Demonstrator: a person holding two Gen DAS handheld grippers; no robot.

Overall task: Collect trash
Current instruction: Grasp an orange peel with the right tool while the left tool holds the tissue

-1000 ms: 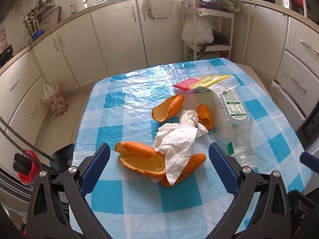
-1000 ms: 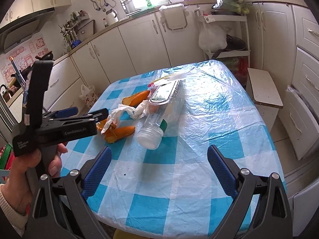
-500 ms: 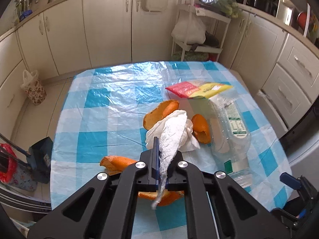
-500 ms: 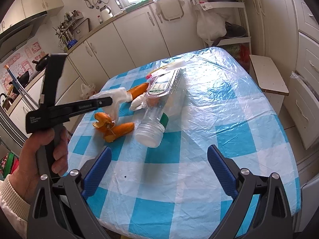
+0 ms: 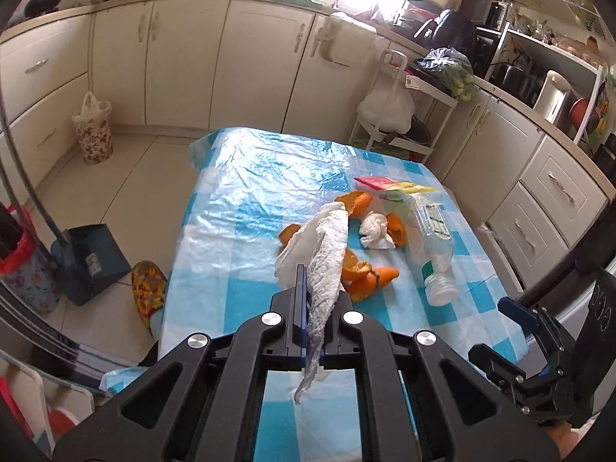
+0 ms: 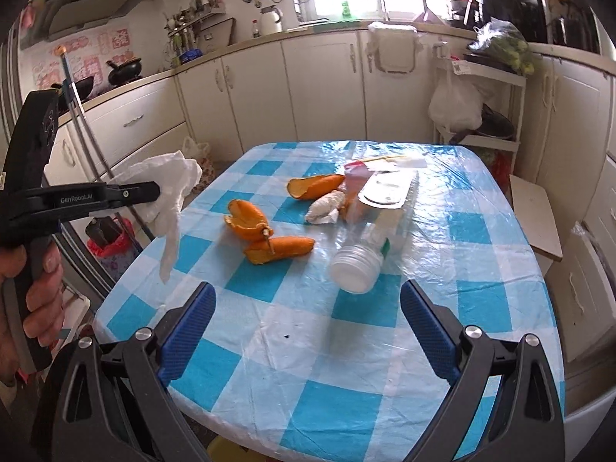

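Note:
My left gripper (image 5: 308,288) is shut on a white paper napkin (image 5: 323,258), lifted off the table; in the right wrist view that gripper (image 6: 154,192) holds the napkin (image 6: 165,200) in the air past the table's left edge. On the checked tablecloth (image 6: 346,346) lie orange peels (image 6: 269,238), a crumpled white tissue (image 6: 325,208), an empty clear plastic bottle (image 6: 365,254) on its side, and a red and yellow wrapper (image 5: 389,184). My right gripper (image 6: 308,331) stands open over the table's near part, with nothing between its fingers.
A blue dustpan (image 5: 90,258) and a red-lined bin (image 5: 19,258) stand on the floor left of the table. A flowered bag (image 5: 94,131) stands by the cabinets. A white rack (image 6: 481,100) with bags is behind the table. A person's hand (image 6: 34,281) grips the left handle.
The left gripper shut on the napkin and lifted it off the peels, then swung left away from the table. The right gripper stayed open and shifted slightly.

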